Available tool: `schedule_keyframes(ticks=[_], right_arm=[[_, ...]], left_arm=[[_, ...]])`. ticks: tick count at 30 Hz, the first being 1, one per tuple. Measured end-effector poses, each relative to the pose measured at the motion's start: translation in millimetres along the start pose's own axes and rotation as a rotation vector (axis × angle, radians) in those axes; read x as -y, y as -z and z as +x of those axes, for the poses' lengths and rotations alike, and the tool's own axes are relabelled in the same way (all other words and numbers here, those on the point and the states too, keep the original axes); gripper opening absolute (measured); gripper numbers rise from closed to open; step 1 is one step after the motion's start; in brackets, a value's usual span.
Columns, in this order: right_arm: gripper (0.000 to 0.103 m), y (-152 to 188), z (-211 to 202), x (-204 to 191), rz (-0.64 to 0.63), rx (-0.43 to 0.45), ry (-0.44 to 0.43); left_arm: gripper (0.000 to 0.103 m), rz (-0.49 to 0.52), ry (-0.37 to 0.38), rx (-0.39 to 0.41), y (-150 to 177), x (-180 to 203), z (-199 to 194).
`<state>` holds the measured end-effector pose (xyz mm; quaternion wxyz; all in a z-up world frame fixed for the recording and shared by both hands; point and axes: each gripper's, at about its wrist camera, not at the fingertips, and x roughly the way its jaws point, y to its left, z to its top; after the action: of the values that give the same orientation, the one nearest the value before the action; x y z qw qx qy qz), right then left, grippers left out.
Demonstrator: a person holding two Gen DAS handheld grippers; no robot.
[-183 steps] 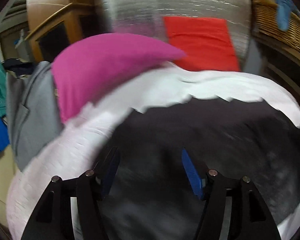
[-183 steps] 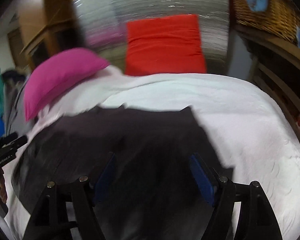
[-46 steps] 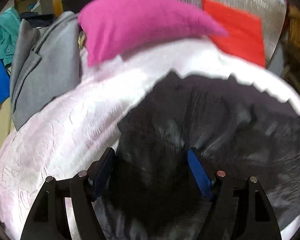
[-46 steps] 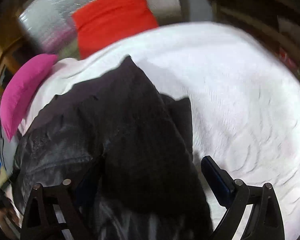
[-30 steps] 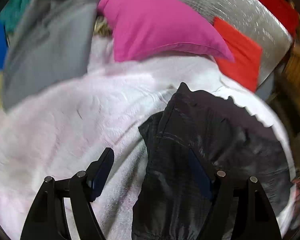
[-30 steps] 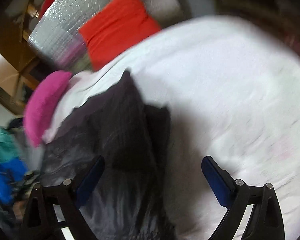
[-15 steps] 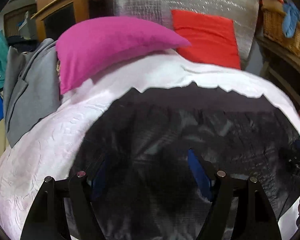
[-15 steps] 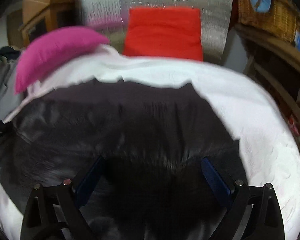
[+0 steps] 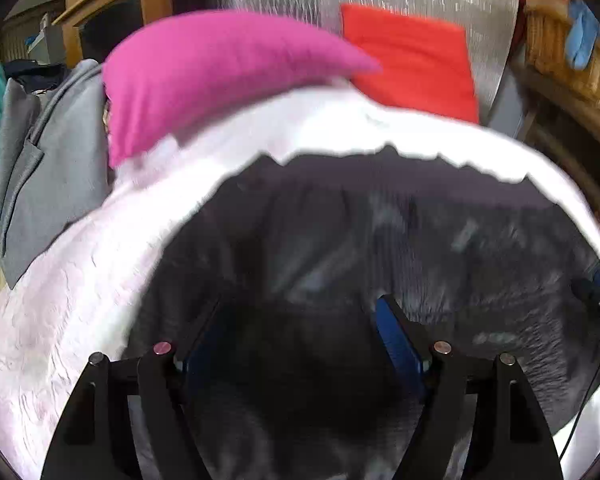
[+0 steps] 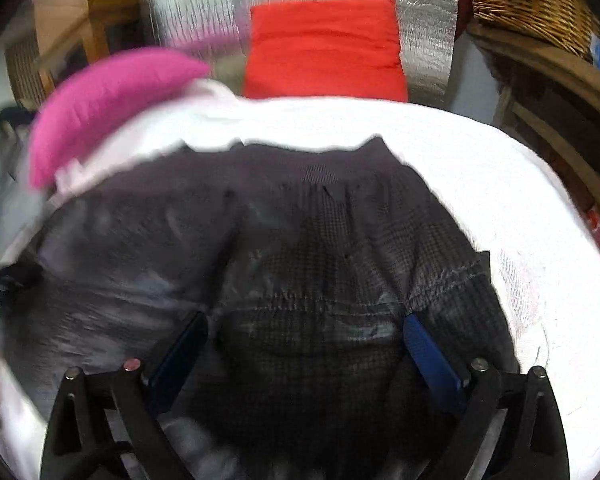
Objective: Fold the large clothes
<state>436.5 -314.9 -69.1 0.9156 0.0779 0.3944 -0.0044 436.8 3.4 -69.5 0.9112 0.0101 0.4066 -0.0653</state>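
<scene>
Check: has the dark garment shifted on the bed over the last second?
Yes. The dark garment now spreads wide across the white bedspread, its far edge facing the red cushion, no longer bunched narrow.

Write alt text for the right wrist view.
A dark checked garment lies spread on a white bedcover, with the right gripper open just above its near part. Behind are a pink pillow, a red cushion and a wicker basket.
</scene>
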Motion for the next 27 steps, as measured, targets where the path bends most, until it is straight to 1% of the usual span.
schedule_keyframes(ticks=[2,3,5,7,8,10,11,14,17,18,19,21,22,25,27], right_arm=[[0.100,-6.5,-16.1,24.1,0.068,0.033,-0.026],[0.100,-9.7,-21.5,41.1,0.108,0.039,-0.032],[0.100,-12.8,-24.2,74.0,0.177,0.028,-0.022],[0.100,-9.8,-18.9,111.3,0.271,-0.008,-0.038],[0.100,-6.6,-13.3,126.6,0.319,-0.033,-0.074],[0.100,0.7,-3.2,141.6,0.368,-0.080,-0.141],[0.100,3.5,4.9,144.9,0.378,-0.109,-0.179],[0.100,3.7,19.1,139.3,0.369,-0.137,-0.263],[0.099,3.9,34.5,124.6,0.340,-0.183,-0.290],[0.094,5.3,39.7,120.0,0.336,-0.199,-0.299],[0.080,6.6,41.8,116.6,0.336,-0.209,-0.313],[0.068,5.8,45.0,109.3,0.314,-0.215,-0.324],[0.065,5.9,45.0,106.9,0.299,-0.215,-0.322],[0.065,7.4,48.8,105.3,0.287,-0.227,-0.305],[0.069,8.4,52.2,106.7,0.306,-0.233,-0.314]], left_arm=[[0.077,-0.036,0.026,0.028,-6.9,-20.5,-7.0],[0.077,-0.079,0.040,0.029,-10.7,-36.2,-8.3],[0.077,-0.181,0.096,-0.001,-16.2,-73.3,-3.3],[0.077,-0.244,0.122,-0.034,-16.2,-96.8,3.7],[0.077,-0.271,0.144,-0.053,-15.8,-109.9,9.6],[0.077,-0.284,0.196,-0.096,-14.3,-120.4,21.1],[0.077,-0.286,0.225,-0.122,-14.1,-123.4,27.8],[0.077,-0.309,0.297,-0.154,-12.5,-126.7,37.4],[0.077,-0.313,0.349,-0.179,-10.9,-122.5,44.6],[0.077,-0.297,0.353,-0.206,-10.2,-117.1,51.5],[0.077,-0.273,0.333,-0.238,-8.2,-111.9,57.5],[0.077,-0.222,0.290,-0.258,-4.5,-102.0,63.3],[0.077,-0.208,0.289,-0.255,-3.1,-98.6,63.7],[0.077,-0.189,0.273,-0.241,-1.4,-90.5,63.0],[0.077,-0.169,0.256,-0.238,-1.3,-85.2,63.2]])
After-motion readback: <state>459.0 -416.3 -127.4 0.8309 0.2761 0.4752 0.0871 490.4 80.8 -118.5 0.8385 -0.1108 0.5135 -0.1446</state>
